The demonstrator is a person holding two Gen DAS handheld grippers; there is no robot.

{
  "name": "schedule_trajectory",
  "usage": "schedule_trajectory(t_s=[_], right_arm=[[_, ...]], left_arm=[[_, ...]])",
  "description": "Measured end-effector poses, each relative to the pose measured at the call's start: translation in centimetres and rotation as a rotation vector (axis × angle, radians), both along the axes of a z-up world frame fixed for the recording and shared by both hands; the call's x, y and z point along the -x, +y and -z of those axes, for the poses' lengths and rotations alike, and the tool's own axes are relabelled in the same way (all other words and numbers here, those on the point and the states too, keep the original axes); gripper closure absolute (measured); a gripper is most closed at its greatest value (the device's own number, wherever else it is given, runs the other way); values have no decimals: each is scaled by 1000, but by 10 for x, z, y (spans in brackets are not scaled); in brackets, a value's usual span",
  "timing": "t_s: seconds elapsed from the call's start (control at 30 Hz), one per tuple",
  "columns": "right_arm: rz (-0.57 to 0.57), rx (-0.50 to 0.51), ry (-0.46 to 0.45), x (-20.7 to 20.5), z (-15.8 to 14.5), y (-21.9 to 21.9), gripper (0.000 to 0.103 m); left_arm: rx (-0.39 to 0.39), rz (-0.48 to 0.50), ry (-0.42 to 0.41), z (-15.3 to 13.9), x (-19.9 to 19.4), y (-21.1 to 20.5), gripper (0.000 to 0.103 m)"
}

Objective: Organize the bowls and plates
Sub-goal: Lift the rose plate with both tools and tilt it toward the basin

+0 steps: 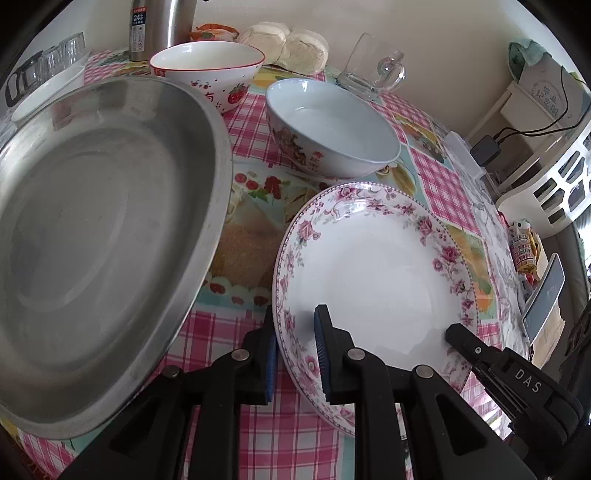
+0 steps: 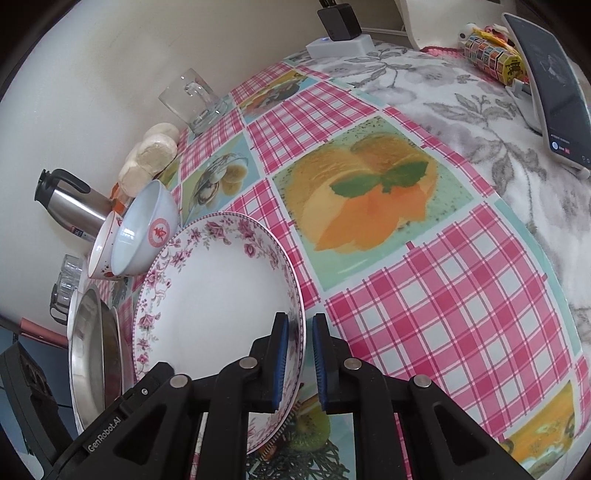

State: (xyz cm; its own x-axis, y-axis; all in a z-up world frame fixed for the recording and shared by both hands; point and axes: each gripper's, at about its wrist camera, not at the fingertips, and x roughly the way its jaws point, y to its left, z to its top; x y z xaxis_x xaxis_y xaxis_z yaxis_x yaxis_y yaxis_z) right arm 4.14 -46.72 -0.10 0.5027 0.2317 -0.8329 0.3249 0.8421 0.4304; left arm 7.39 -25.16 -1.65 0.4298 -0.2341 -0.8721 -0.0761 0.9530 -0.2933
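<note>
A white plate with a pink floral rim (image 1: pixel 373 273) lies on the checked tablecloth. My left gripper (image 1: pixel 295 354) straddles its near left rim, jaws open with gaps to the rim. My right gripper (image 2: pixel 297 362) straddles the plate's (image 2: pixel 218 288) other edge, jaws open, not clamped; its finger (image 1: pixel 465 339) shows in the left wrist view. A large steel plate (image 1: pixel 99 229) sits to the left. A pale blue bowl (image 1: pixel 332 125) and a strawberry bowl (image 1: pixel 207 70) stand behind.
A steel thermos (image 1: pixel 159 26), buns (image 1: pixel 291 44), a glass mug (image 1: pixel 373 66) and small glasses (image 1: pixel 59 55) line the wall. A phone on a stand (image 2: pixel 550 85), a charger (image 2: pixel 340 22) and a snack tube (image 2: pixel 491 55) sit on the grey floral cloth at right.
</note>
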Motion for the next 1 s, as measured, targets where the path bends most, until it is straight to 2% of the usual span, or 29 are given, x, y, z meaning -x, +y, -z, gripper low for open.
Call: schedule_trajectory(t_s=[0.6, 1.0], right_arm=[[13, -1, -29, 1, 0, 2, 89], [34, -38, -38, 4, -10, -5, 87]], left_arm=[[68, 40, 27, 0, 6, 6, 87], [119, 73, 0, -22, 11, 5, 86]])
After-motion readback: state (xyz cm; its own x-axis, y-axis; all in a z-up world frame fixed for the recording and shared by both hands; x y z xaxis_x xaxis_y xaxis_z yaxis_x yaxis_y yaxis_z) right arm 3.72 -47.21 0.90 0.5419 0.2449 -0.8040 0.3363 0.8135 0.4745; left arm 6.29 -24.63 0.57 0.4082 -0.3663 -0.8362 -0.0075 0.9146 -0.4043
